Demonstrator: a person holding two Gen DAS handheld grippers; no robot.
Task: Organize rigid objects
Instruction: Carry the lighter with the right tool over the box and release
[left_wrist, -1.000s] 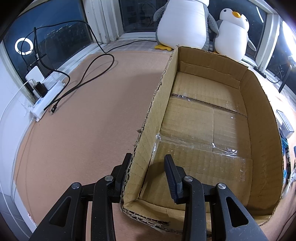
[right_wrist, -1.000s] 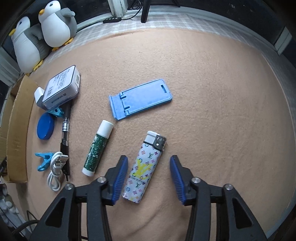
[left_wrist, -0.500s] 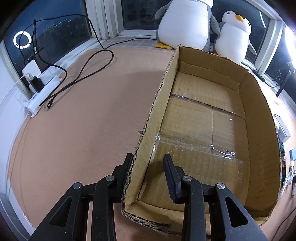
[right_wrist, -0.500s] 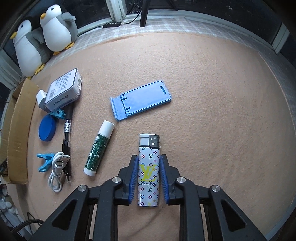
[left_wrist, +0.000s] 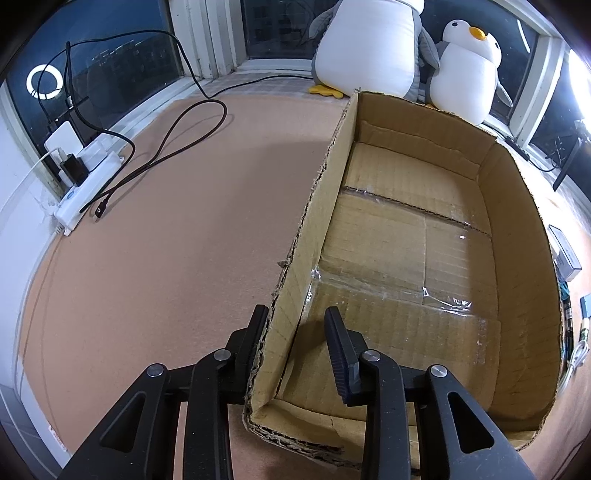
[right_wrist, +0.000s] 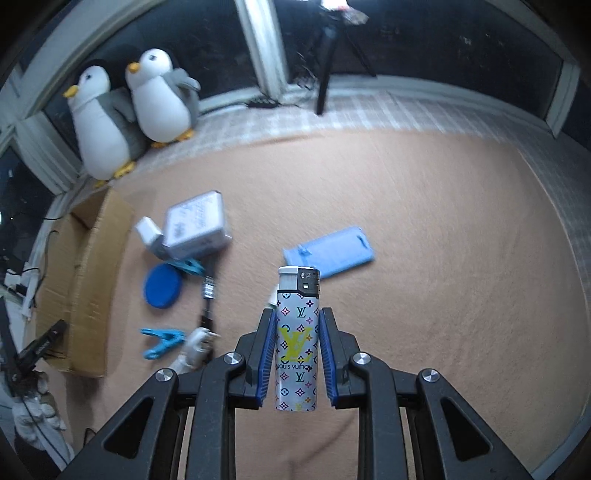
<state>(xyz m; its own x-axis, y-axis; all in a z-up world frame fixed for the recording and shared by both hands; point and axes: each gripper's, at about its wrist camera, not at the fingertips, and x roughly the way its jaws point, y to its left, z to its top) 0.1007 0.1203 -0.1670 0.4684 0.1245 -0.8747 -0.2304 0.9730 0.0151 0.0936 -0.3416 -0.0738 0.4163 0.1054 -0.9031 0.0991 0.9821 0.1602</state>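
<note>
My right gripper is shut on a white lighter with a coloured monogram print. It holds the lighter upright above the tan carpet, cap end forward. My left gripper straddles the left wall of the open cardboard box near its front corner. One finger is outside the wall and one inside, shut on the wall. The box floor is bare. In the right wrist view the box lies at the left.
On the carpet lie a blue phone stand, a white boxed item, a blue round lid, a pen, a blue clip and a white cable. Two plush penguins stand behind the box. A power strip with black cords lies left.
The right gripper closed on the lighter, then lifted it off the carpet. The left gripper stayed on the box wall.
</note>
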